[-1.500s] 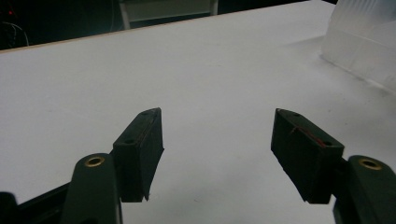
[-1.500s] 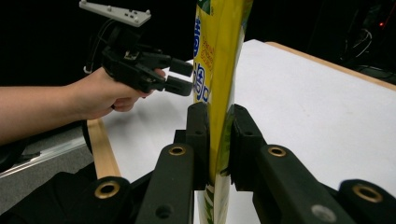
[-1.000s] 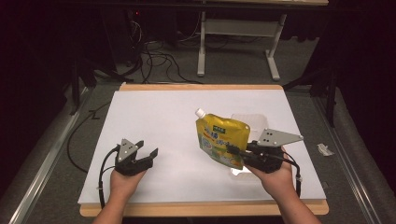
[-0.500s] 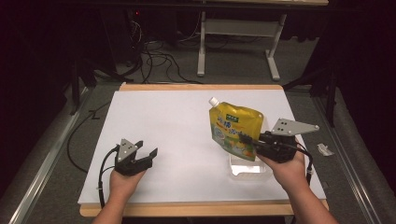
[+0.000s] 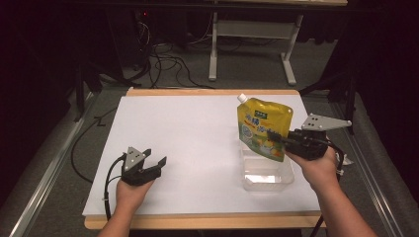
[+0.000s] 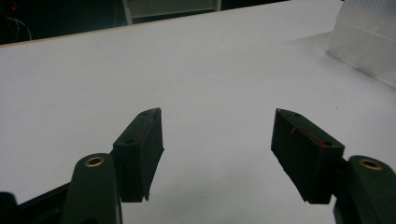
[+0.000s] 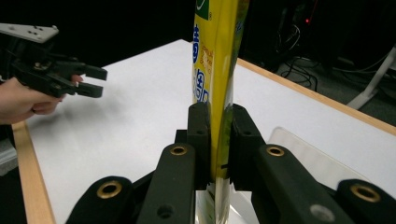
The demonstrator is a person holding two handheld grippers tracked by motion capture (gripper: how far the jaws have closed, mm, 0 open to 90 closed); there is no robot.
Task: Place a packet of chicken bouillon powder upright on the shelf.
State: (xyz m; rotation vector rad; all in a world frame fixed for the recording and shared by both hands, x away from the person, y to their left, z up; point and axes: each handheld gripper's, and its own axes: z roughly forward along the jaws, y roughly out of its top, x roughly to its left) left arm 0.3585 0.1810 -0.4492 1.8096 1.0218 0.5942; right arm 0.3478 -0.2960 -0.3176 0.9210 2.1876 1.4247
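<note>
A yellow spouted pouch (image 5: 262, 123) hangs upright over a clear plastic container (image 5: 267, 174) on the right of the white table (image 5: 197, 133). My right gripper (image 5: 273, 136) is shut on the pouch's right edge. In the right gripper view both pads (image 7: 200, 135) pinch the yellow pouch (image 7: 215, 56), with the clear container (image 7: 303, 154) below it. My left gripper (image 5: 155, 164) rests at the front left of the table, open, with nothing in it. In the left gripper view its jaws (image 6: 217, 135) stand wide apart over bare white surface.
The tabletop has a wooden edge (image 5: 197, 222) at the front. Dark floor with cables (image 5: 163, 59) and a metal frame (image 5: 252, 34) lies beyond the far edge. The container's corner (image 6: 369, 42) stands at the upper right of the left gripper view.
My right gripper has carried the pouch to the right and a little upward; it now hangs more upright over the clear container. The left gripper has stayed still.
</note>
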